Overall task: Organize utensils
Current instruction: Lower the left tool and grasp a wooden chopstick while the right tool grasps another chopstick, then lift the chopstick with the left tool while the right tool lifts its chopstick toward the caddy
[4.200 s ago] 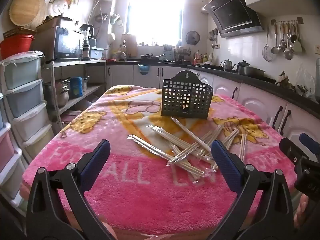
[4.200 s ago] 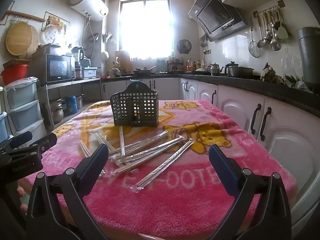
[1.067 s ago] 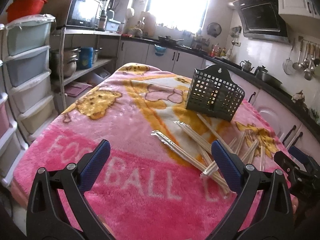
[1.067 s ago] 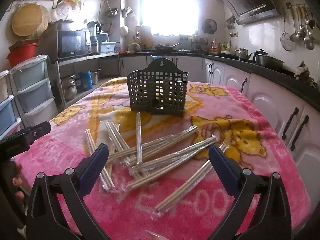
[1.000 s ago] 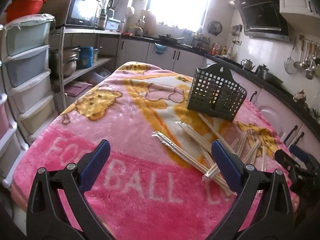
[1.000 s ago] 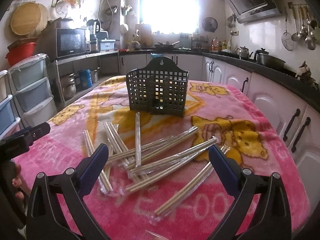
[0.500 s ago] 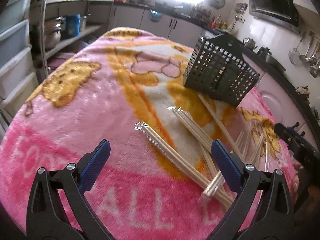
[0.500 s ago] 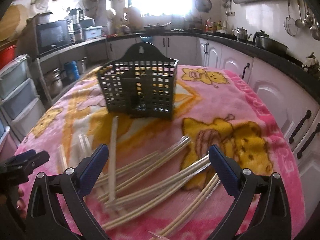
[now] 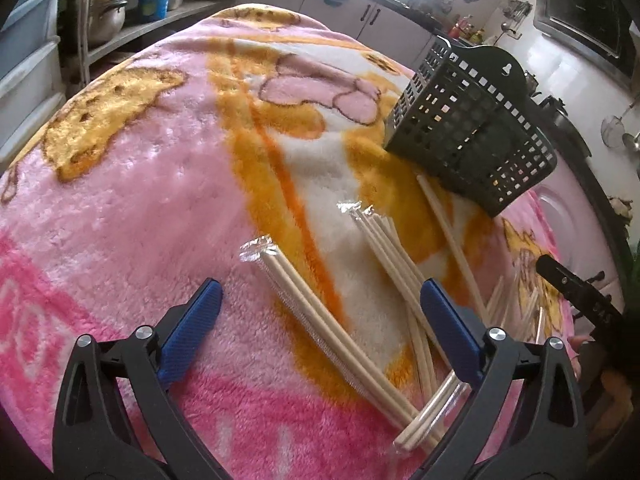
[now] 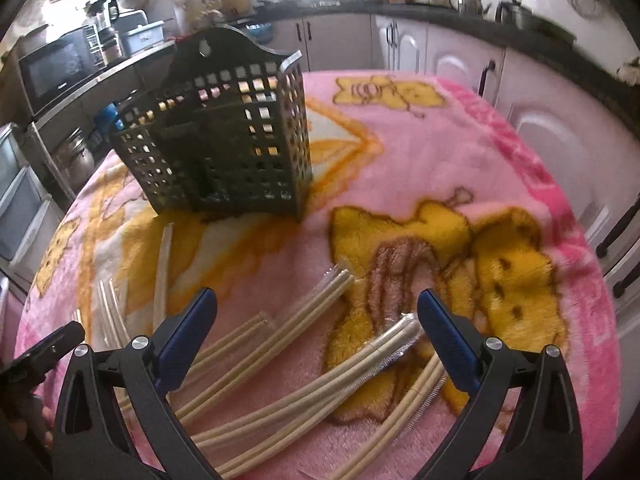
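Several plastic-wrapped pairs of chopsticks lie scattered on a pink blanket (image 9: 120, 184). A dark perforated utensil basket (image 9: 472, 136) stands behind them; it also shows in the right wrist view (image 10: 224, 148). My left gripper (image 9: 320, 300) is open, low over the blanket, its jaws on either side of one wrapped pair (image 9: 320, 316). My right gripper (image 10: 316, 312) is open above other wrapped pairs (image 10: 312, 388), with nothing held. The right gripper's tip (image 9: 576, 292) shows at the right of the left wrist view.
The blanket (image 10: 440, 168) covers the whole table. White kitchen cabinets (image 10: 452, 64) and a dark counter run along the far and right sides. Shelves with pots (image 9: 104, 8) and plastic drawers stand to the left. A microwave (image 10: 56, 68) sits at the back left.
Both grippers have moved forward and down toward the chopsticks. The left one now straddles a wrapped pair; the right one hangs close over the pile, nearer the basket. Both stay open.
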`<state>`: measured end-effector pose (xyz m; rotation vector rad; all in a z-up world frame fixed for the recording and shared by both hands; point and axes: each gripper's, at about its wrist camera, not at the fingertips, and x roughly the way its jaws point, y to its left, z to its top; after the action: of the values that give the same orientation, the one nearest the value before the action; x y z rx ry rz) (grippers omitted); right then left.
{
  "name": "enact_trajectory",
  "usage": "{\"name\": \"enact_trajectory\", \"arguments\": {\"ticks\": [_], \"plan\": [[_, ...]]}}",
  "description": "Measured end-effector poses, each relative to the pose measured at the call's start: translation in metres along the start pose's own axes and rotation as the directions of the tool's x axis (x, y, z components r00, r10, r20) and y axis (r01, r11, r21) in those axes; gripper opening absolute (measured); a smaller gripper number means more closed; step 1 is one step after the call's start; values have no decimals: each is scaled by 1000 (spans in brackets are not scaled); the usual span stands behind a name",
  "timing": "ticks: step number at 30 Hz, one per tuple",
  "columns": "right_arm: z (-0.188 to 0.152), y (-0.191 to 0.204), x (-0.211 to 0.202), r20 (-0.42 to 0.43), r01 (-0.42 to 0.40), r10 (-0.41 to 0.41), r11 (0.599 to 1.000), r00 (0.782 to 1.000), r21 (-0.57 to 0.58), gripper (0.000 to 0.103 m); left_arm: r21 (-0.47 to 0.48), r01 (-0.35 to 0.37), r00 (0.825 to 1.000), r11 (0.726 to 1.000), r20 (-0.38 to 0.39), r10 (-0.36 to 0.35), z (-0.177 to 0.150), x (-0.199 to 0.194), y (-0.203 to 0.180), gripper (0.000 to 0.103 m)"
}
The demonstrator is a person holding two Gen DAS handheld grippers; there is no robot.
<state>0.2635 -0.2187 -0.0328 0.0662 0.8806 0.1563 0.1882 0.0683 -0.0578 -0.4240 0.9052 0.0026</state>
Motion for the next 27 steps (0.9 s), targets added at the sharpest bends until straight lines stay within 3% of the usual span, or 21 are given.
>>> {"name": "enact_trajectory", "arguments": {"ticks": [2,5,12,15,19,20,23,27], "plan": [[1,-2,8,-36,-11,12,1000,999,18,97,19,-28,1000,999,-9,28,2,4,-3,85],[2,-5,22,-91,-48,52,998,994,52,80,37,-66,998,997,-10,67,6,7,-7,73],[7,-8,40,-150,-85,99,991,984,99,70,48,-118,993,992,3,118,15,11,-3,23],[11,-13,44,-164,-89,110,987,980,133,62,40,-96,995,995,8,96,21,11,3,10],[17,-24,49,-182,-103,136,978,974,183,27,46,-74,997,996,16,73,26,10,3,6],[18,-26,50,-185,-117,154,974,971,194,23,51,-75,997,996,20,74,27,10,2,6],[20,-29,51,-188,-161,202,964,961,212,14,68,-66,997,995,49,63,33,4,0,5],[24,-22,44,-160,-210,241,959,957,191,12,90,-54,995,994,90,46,41,-8,-4,5]]}}
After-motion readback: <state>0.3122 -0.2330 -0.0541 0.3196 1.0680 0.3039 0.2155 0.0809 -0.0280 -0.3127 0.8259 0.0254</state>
